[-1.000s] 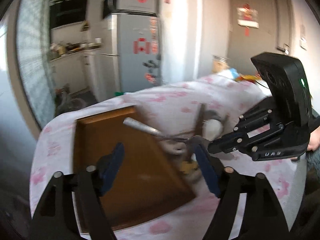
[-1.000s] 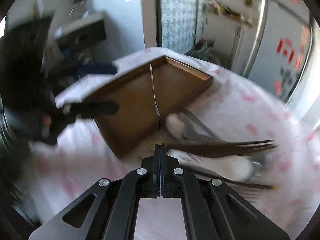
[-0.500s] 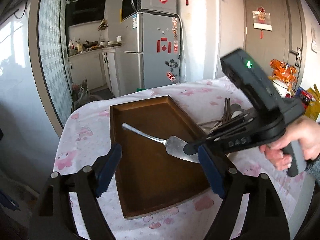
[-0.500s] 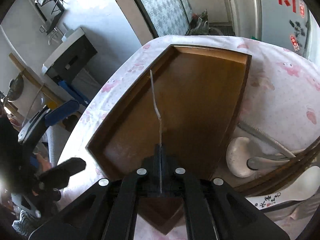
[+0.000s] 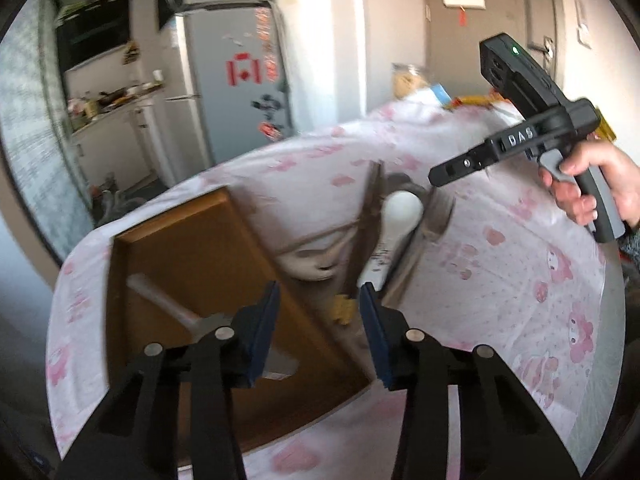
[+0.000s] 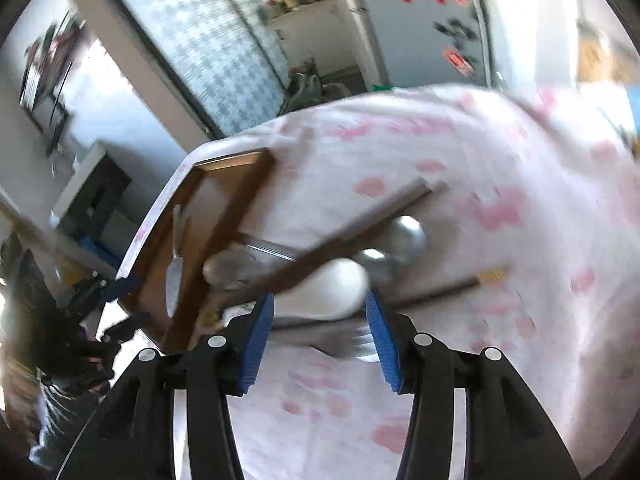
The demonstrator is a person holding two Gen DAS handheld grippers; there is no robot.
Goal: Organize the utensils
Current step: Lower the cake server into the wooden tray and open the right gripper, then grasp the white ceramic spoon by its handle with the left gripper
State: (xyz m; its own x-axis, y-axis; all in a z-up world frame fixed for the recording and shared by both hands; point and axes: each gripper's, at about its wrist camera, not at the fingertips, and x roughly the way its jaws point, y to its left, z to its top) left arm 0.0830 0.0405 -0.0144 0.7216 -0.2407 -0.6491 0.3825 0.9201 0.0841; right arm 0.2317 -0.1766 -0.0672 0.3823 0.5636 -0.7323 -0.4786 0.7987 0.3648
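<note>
Utensils lie in a loose pile (image 5: 384,236) on my pink-patterned tablecloth (image 5: 500,272), just beside the right edge of the wooden tray (image 5: 192,240). In the pile I make out a white spoon (image 5: 396,216), dark chopsticks (image 6: 340,236), a metal spoon (image 6: 404,236) and a fork (image 6: 344,344), all crossing one another; blur hides the rest. One metal utensil (image 5: 168,300) already lies inside the tray, partly hidden behind my left gripper's finger.

My left gripper (image 5: 318,328) hovers over the tray's right rim with its blue pads (image 5: 262,332) partly apart and nothing between them. My right gripper (image 6: 320,340) points at the pile, its fingers (image 6: 380,340) parted about the same and empty, the white spoon just ahead of them. From the left camera I see that gripper held up over the far side of the pile in a hand (image 5: 588,188).

Behind the table stand a grey fridge (image 5: 232,72) with red stickers and a kitchen counter (image 5: 116,104)
</note>
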